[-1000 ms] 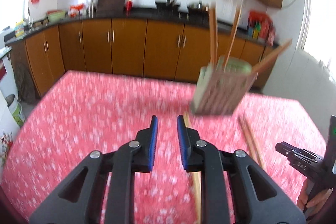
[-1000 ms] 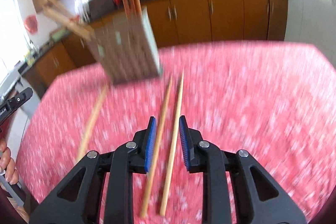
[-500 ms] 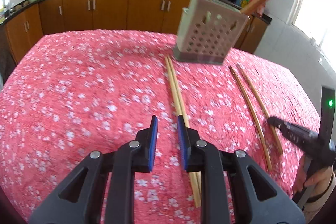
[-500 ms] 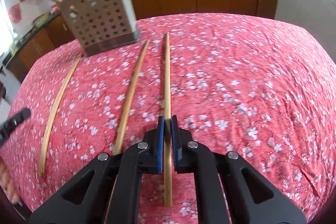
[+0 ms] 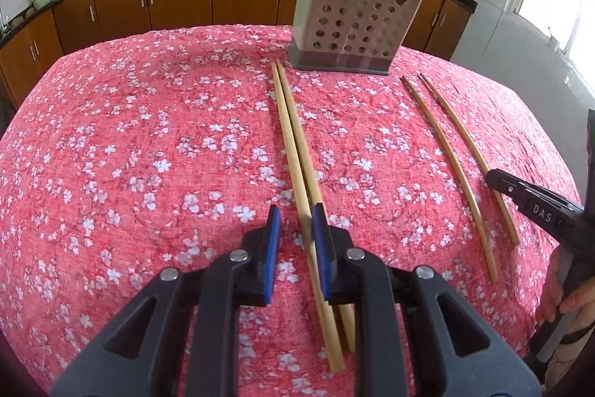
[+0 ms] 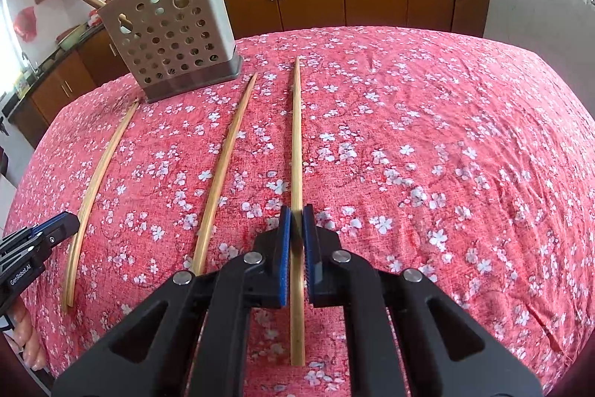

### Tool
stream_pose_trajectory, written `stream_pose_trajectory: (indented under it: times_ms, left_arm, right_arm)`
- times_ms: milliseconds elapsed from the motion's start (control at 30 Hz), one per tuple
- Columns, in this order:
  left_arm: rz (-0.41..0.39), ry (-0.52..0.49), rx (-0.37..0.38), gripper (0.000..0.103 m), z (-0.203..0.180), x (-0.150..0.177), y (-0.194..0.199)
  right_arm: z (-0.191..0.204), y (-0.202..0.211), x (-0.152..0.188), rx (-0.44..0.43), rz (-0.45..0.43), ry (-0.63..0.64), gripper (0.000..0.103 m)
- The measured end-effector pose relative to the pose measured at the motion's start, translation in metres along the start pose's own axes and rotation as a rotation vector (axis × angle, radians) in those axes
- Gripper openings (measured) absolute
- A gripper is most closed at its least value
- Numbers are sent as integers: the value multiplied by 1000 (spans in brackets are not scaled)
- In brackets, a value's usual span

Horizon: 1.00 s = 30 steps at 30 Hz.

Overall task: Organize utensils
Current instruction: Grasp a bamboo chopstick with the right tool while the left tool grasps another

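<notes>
- While it points down at the red flowered cloth, the right hand-held gripper has its blue pads pressed tight on a single chopstick, gripping it toward its near end.
- That chopstick runs straight away from the jaws toward the holder, with its near end sticking out under the gripper body.
- A second loose chopstick lies on the cloth just to the left of the gripped one, not touching it.
- The left hand-held gripper has been closing a little and now stands only narrowly apart; its pads do not yet press on anything.
- A pair of chopsticks lies side by side on the cloth, and one of them passes between the left jaws, close against the right-side pad.
- The holder, a pale box full of round holes, stands upright at the far side of the counter, with several chopsticks already in it, some leaning outward.
- The far tips of the pair lie just beside the holder's dark base.
- Fingers of the person's right hand show at the left view's right edge.
</notes>
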State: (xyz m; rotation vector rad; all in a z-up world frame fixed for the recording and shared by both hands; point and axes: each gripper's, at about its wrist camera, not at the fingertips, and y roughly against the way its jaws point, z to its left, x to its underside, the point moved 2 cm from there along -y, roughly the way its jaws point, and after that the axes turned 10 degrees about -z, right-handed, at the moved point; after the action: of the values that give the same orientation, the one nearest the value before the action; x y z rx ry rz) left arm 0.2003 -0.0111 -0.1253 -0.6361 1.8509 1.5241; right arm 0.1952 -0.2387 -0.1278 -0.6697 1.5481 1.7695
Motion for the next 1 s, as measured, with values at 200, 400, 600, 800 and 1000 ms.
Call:
stream_pose_trajectory:
  times_ms: [200, 400, 600, 800, 1000]
  left_arm:
    - [-3, -31, -38, 12, 1, -1, -1]
    - [1, 43, -136, 8, 34, -14, -7]
    - [-17, 124, -178, 9, 74, -25, -10]
    - [-40, 90, -190, 10, 76, -27, -11]
    - [-44, 114, -170, 10, 80, -27, -10]
  right_arm:
    - [1, 1, 0, 1, 3, 13, 8]
    - [-3, 0, -1, -5, -1, 21, 8]
    - [-19, -7, -11, 44, -17, -10, 8]
    - [-24, -12, -17, 59, -19, -5, 8]
    - [-23, -12, -15, 61, -18, -3, 8]
